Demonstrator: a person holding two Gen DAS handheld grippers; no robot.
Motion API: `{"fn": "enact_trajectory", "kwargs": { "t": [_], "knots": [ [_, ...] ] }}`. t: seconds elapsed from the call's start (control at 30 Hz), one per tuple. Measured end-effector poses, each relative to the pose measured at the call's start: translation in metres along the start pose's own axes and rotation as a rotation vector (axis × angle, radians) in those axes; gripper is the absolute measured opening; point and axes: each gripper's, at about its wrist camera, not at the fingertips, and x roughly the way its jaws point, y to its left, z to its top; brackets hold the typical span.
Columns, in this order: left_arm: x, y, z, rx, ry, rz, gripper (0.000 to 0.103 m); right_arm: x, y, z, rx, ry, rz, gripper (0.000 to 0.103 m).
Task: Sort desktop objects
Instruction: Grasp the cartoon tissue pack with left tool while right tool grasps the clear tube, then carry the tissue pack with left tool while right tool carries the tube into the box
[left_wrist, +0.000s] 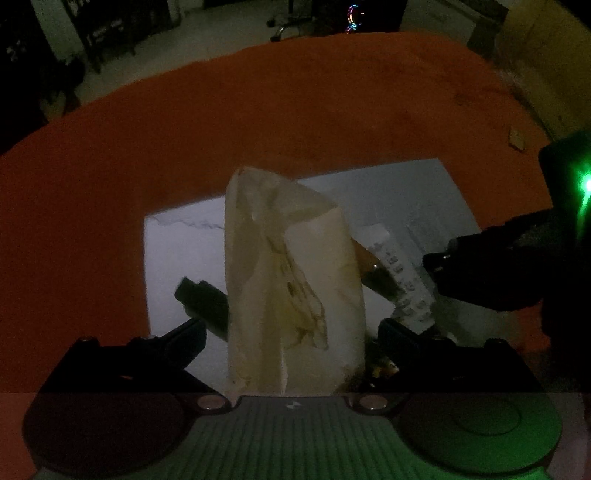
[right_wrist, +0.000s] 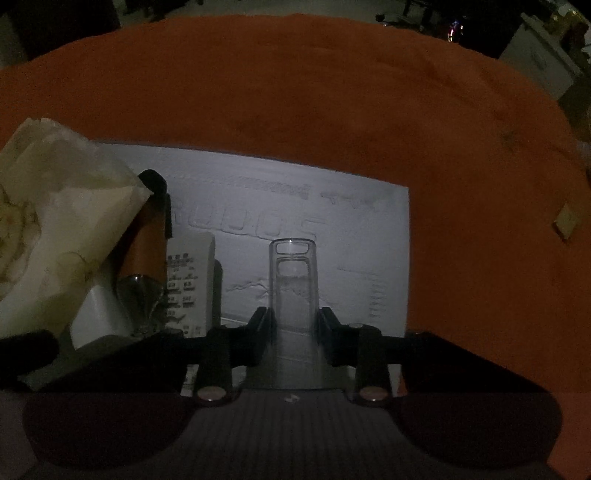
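The right tool (right_wrist: 293, 325) pinches a clear plastic tube (right_wrist: 293, 280) over the white tray (right_wrist: 351, 229); the left tool (left_wrist: 291, 336), spread, flanks a tissue pack (left_wrist: 291, 280).

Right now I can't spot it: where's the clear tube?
In the right wrist view the clear tube stands clamped in the right gripper, over the white sheet, right of the label box.

Looks like a dim room in a home or office: orange tablecloth (left_wrist: 295, 110) over a table, pale floor beyond, rolling chair base (left_wrist: 284, 27), dark furniture and coloured LED lights (left_wrist: 354, 18) at back
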Motion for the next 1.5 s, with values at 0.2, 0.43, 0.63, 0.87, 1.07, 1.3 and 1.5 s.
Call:
{"fn": "enact_trajectory", "kwargs": {
  "t": [0.2,0.43,0.63,0.87,1.07,1.3,1.5],
  "knots": [
    [0.005,-0.004,-0.001,0.068,0.032,0.004,0.063,0.000,-0.003,-0.002,0.013,-0.005,0.005,0.032],
    [0.004,-0.010,-0.005,0.129,-0.027,0.037,0.036,0.001,0.002,0.000,0.013,-0.011,-0.001,0.032],
    [-0.007,0.008,-0.005,0.026,-0.096,0.003,0.026,-0.007,0.002,-0.004,0.046,-0.029,-0.016,0.032],
    [-0.042,0.026,-0.006,-0.036,-0.190,-0.017,0.026,-0.038,0.004,-0.001,0.081,-0.086,0.055,0.032],
    [-0.067,0.040,-0.019,-0.112,-0.224,-0.050,0.026,-0.080,0.009,0.002,0.065,-0.147,0.104,0.032],
    [-0.095,0.045,-0.025,-0.145,-0.250,-0.121,0.026,-0.132,0.011,0.000,0.064,-0.218,0.152,0.032],
    [-0.124,0.045,-0.032,-0.158,-0.280,-0.177,0.026,-0.169,0.007,-0.010,0.068,-0.235,0.197,0.032]
  ]
}}
